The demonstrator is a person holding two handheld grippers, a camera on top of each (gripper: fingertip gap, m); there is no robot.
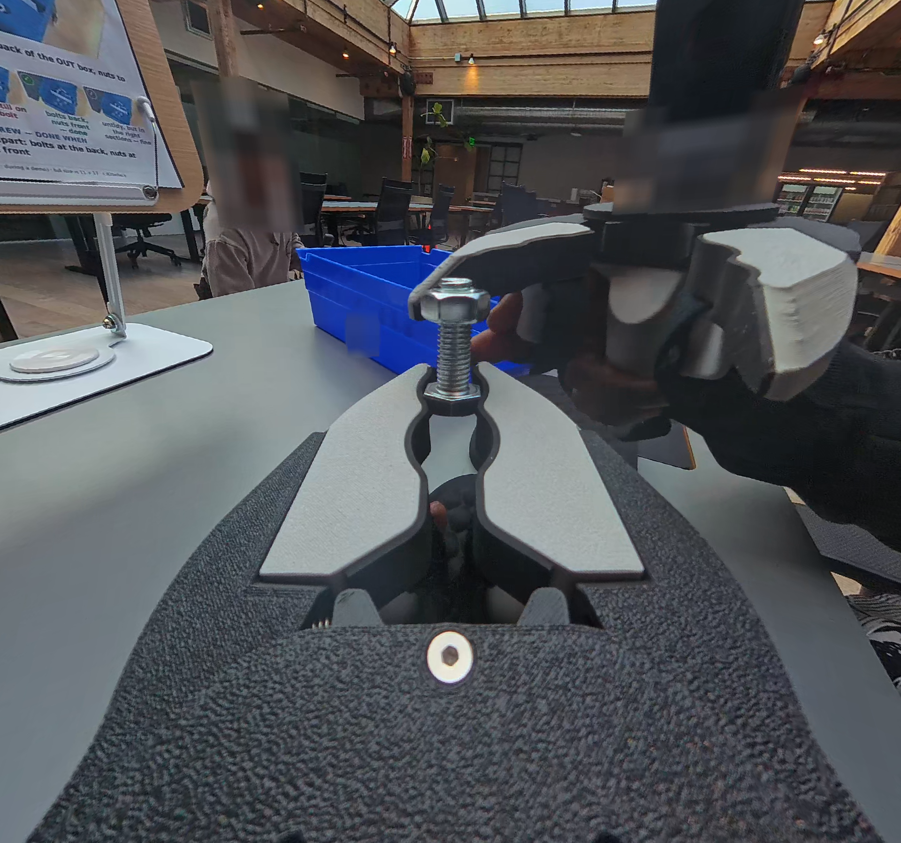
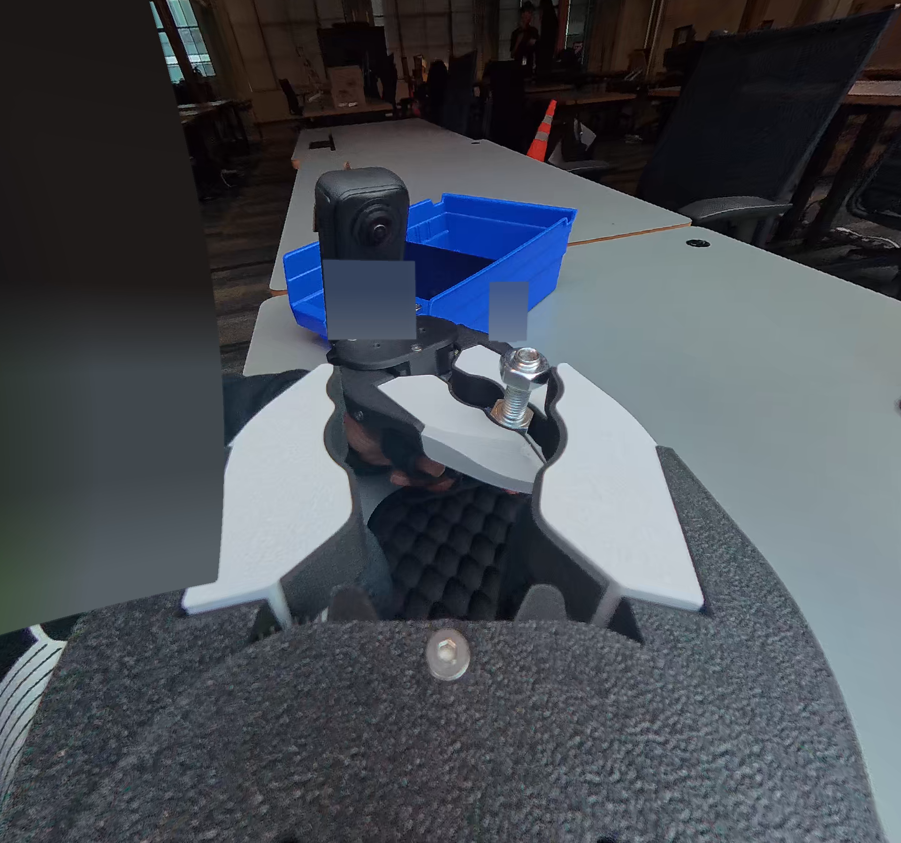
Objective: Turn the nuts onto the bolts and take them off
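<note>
Bolt [image 1: 453,356] and nut [image 1: 454,305] sat together above the grey table [image 1: 195,429], the bolt upright with its hexagonal head at the bottom and the nut threaded on near the top end of the shaft. The left gripper [image 1: 453,393] was clamped on the bolt's head, its two grey fingers [image 1: 351,483] drawn nearly together so that the head sat in the notch at their tips. In the right wrist view the same bolt [image 2: 517,400] leaned slightly, head low, with the nut [image 2: 524,365] at its upper end between the tips of the right gripper [image 2: 524,369]. That gripper's jaws stood fairly wide apart; its right fingertip [image 2: 556,381] lay close against the nut, while the left finger stood well clear, so the nut did not look pinched. From the left wrist view, the right gripper [image 1: 451,293] reached in from the right, one finger tip lying just behind the nut, held by a hand in a dark glove [image 1: 780,429]. A blue bin [image 1: 361,293] stood on the table behind the bolt, and in the right wrist view the same bin [image 2: 487,254] lay beyond the left gripper's camera [image 2: 363,220]. A sign on a white stand [image 1: 73,356] stood at the far left of the table.
</note>
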